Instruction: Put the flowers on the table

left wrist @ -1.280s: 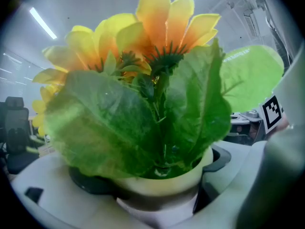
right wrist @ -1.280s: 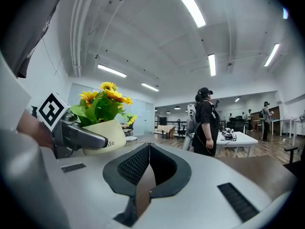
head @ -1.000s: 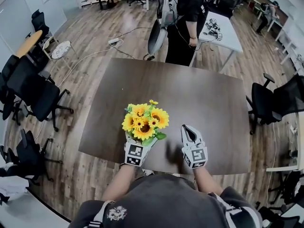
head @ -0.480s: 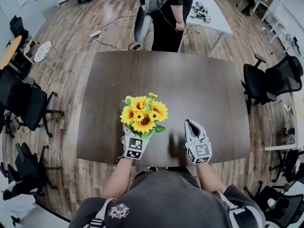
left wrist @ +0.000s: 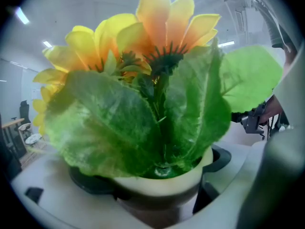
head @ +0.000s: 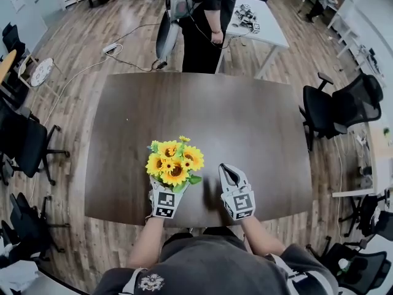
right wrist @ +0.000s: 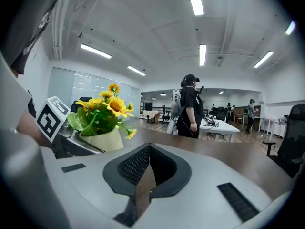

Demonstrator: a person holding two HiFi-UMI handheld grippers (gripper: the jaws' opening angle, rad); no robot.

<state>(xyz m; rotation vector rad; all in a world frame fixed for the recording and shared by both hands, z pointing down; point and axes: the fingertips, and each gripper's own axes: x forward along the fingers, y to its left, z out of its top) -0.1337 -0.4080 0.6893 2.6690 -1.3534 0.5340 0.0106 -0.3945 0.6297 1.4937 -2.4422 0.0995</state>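
at the far left, black office chairs (head: 27,141) are standing on the wood floor (head: 92,35) beside the dark brown table (head: 245,128). the left gripper (head: 166,188) is reaching in over the table's near edge, its jaws clamping a cream pot (left wrist: 162,187) from both sides. the left gripper view is showing the pot's rim wedged between them. out of the pot the flowers (head: 171,163) are rising upright over the near-left part of the table: yellow sunflowers backed by broad green leaves (left wrist: 124,128). whether the pot's base is touching the wood i cannot tell, since the gripper is covering it. the cube (head: 163,204) on this gripper is showing a black-and-white square marker, a block pattern rather than letters.

just to the right, the right gripper (head: 228,171) is sitting over the same near edge. its jaws are meeting at the tips and holding nothing, and its own cube (head: 241,204) is carrying a like marker. below them, a pale emblem (head: 150,282) is showing on the wearer's dark shirt – too small to read.

across the table a person (head: 202,17) in dark clothes is standing at the far edge, beside a white table (head: 273,32). at the far right, more black chairs (head: 334,106) are standing near the table's side.
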